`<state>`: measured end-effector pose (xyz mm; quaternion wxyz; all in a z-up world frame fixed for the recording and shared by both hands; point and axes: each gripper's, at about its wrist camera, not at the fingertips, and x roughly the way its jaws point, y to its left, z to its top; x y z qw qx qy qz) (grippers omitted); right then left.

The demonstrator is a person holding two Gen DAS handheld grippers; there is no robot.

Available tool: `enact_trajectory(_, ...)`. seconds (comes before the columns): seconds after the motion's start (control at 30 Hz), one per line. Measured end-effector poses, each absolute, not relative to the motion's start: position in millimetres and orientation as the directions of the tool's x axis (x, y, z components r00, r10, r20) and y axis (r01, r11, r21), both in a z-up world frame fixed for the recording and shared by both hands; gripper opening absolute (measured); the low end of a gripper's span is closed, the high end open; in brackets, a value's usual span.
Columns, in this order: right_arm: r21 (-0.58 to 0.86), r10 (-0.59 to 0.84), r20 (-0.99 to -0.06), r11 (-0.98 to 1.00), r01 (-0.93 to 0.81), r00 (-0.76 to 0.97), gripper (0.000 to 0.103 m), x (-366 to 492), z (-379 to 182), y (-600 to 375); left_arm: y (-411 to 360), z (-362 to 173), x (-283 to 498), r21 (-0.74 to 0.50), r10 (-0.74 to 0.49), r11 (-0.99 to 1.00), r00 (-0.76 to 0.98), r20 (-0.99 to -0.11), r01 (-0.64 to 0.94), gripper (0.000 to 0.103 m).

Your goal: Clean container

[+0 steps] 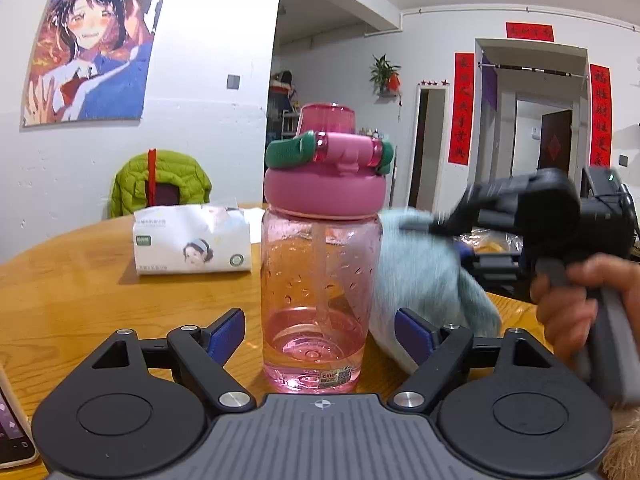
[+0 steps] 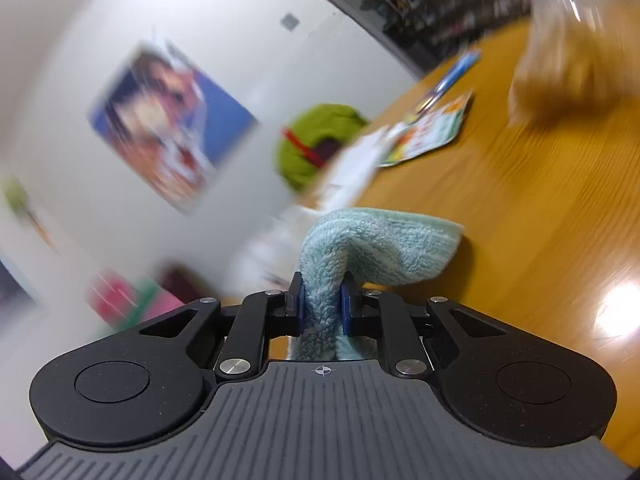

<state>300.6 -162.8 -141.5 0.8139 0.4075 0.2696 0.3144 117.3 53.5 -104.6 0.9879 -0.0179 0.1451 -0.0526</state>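
Note:
A clear pink bottle (image 1: 318, 272) with a pink lid and green handle stands upright on the wooden table (image 1: 80, 280). My left gripper (image 1: 318, 334) is open, its blue-padded fingers on either side of the bottle's base without touching it. My right gripper (image 2: 323, 304) is shut on a light blue cloth (image 2: 372, 244). In the left wrist view the cloth (image 1: 424, 272) hangs against the bottle's right side, with the right gripper (image 1: 440, 226) and the hand that holds it behind. The right wrist view is blurred by motion; the bottle shows only as a pink smear (image 2: 120, 300) at lower left.
A white tissue pack (image 1: 192, 240) lies behind the bottle on the left. A phone (image 1: 12, 428) lies at the near left edge. A chair with a green jacket (image 1: 160, 186) stands beyond the table. Leaflets (image 2: 428, 128) and a bag (image 2: 568, 68) lie further across the table.

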Motion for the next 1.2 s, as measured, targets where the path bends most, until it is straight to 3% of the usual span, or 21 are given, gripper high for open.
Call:
enact_trajectory(0.03,0.900,0.769,-0.094,0.338,-0.277,0.632,0.017,306.2,-147.5,-170.6,52.3,-104.5,118.0,-0.047,-0.119,0.993,0.951,-0.284,0.110,0.080)
enact_trajectory(0.13,0.971,0.861,0.023,0.103,-0.217,0.509,0.017,324.3,-163.7,-163.1,47.3,-106.3,125.7,-0.029,-0.148,0.989,0.940,-0.307,0.147,0.080)
enact_trajectory(0.17,0.976,0.879,0.022,0.085,-0.202,0.476,0.017,328.0,-167.5,-156.0,45.7,-106.9,128.7,-0.017,-0.146,0.989,0.938,-0.314,0.149,0.080)
enact_trajectory(0.3,0.958,0.897,-0.127,0.221,-0.181,0.424,0.018,329.0,-172.7,-142.1,47.9,-105.7,144.8,0.050,-0.108,0.990,0.934,-0.340,0.133,0.079)
enact_trajectory(0.43,0.866,0.854,-0.318,0.438,-0.241,0.412,0.018,314.7,-165.2,-125.6,59.0,-104.4,156.7,0.017,-0.120,0.991,0.930,-0.347,0.134,0.071)
enact_trajectory(0.53,0.819,0.819,-0.348,0.502,-0.277,0.456,0.019,310.9,-158.5,-122.8,60.3,-107.2,153.3,0.011,-0.117,0.992,0.934,-0.338,0.129,0.071)
enact_trajectory(0.63,0.824,0.813,-0.355,0.505,-0.256,0.461,0.019,313.9,-160.2,-125.6,62.7,-107.3,147.9,0.000,-0.109,0.993,0.935,-0.337,0.116,0.087)
enact_trajectory(0.67,0.818,0.806,-0.365,0.517,-0.254,0.466,0.019,314.2,-160.3,-125.9,63.7,-107.2,146.0,-0.004,-0.106,0.994,0.936,-0.335,0.112,0.087)
enact_trajectory(0.7,0.811,0.799,-0.375,0.528,-0.251,0.471,0.020,314.5,-160.4,-126.2,64.7,-106.9,143.9,-0.005,-0.104,0.994,0.938,-0.332,0.108,0.086)
enact_trajectory(0.77,0.763,0.759,-0.417,0.591,-0.261,0.499,0.020,312.1,-158.3,-124.1,66.6,-105.7,139.2,-0.012,-0.116,0.993,0.939,-0.324,0.118,0.068)
enact_trajectory(0.93,0.663,0.691,-0.459,0.685,-0.303,0.558,0.016,302.2,-148.2,-119.3,67.4,-107.3,137.4,-0.023,-0.143,0.989,0.937,-0.318,0.143,0.068)
enact_trajectory(1.0,0.735,0.743,-0.363,0.599,-0.318,0.562,0.015,298.8,-143.8,-130.4,68.7,-107.5,141.0,-0.031,-0.153,0.988,0.935,-0.319,0.151,0.068)
enact_trajectory(1.13,0.946,0.858,0.113,0.061,-0.318,0.502,0.015,301.6,-153.4,-170.4,65.1,-107.0,149.5,-0.023,-0.159,0.987,0.933,-0.321,0.160,0.068)
enact_trajectory(1.17,0.953,0.854,0.200,-0.056,-0.297,0.479,0.015,304.7,-160.0,-174.7,64.1,-107.0,150.4,-0.022,-0.159,0.987,0.933,-0.322,0.160,0.068)
enact_trajectory(1.2,0.957,0.865,0.228,-0.114,-0.268,0.448,0.015,308.7,-166.1,-172.5,63.3,-107.1,150.4,-0.019,-0.155,0.987,0.934,-0.321,0.158,0.068)
